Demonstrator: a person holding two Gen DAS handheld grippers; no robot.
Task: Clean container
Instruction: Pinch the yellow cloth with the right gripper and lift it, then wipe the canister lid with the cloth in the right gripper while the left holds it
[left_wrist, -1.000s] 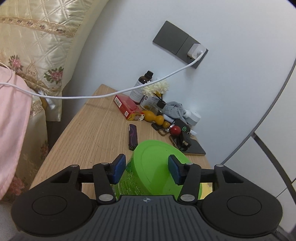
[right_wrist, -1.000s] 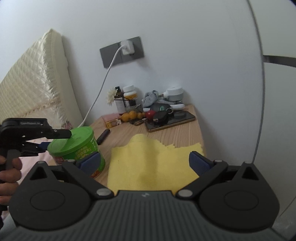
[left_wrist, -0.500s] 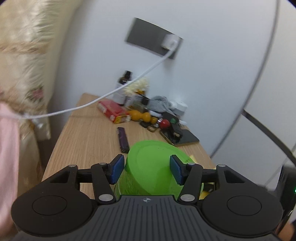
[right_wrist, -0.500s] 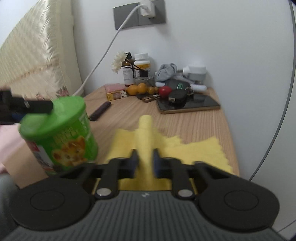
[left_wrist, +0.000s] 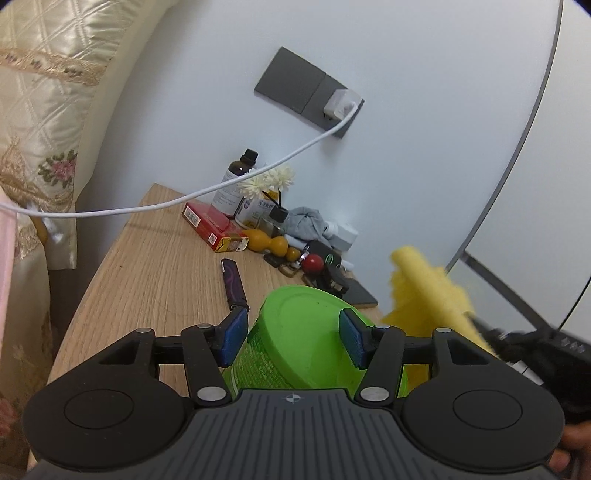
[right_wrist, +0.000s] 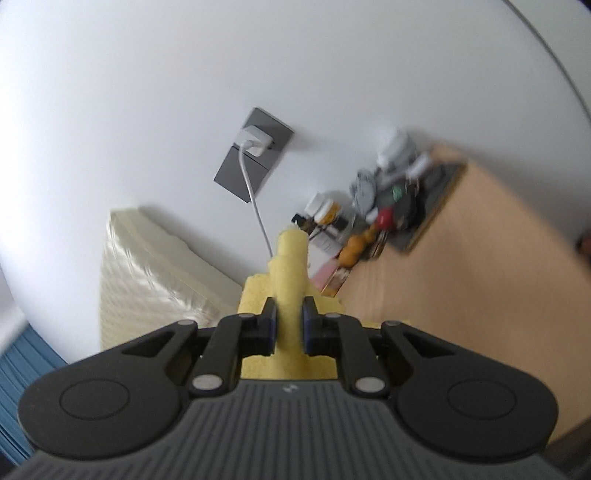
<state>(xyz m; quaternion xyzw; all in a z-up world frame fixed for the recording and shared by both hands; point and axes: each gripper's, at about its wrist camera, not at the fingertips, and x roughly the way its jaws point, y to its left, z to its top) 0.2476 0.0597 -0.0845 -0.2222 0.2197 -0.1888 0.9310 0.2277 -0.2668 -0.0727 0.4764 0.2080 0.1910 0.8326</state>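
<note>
Left gripper (left_wrist: 291, 339) is clamped on the green container (left_wrist: 306, 343), held over the near edge of the wooden table (left_wrist: 155, 273). Right gripper (right_wrist: 290, 323) pinches the yellow cloth (right_wrist: 291, 280), now lifted off the table where it lay flat a second ago. Wiping hasn't started; next move should bring cloth onto the lid.

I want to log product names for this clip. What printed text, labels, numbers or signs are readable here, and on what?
No text can be read.
Green container held in the left tongs: white print on its side, too small.
Red box: barcode and print, too small.
Dark bottle and white jar: labels blurred.
Right wrist view: motion-blurred; the right tongs hold a plain yellow cloth.
</note>
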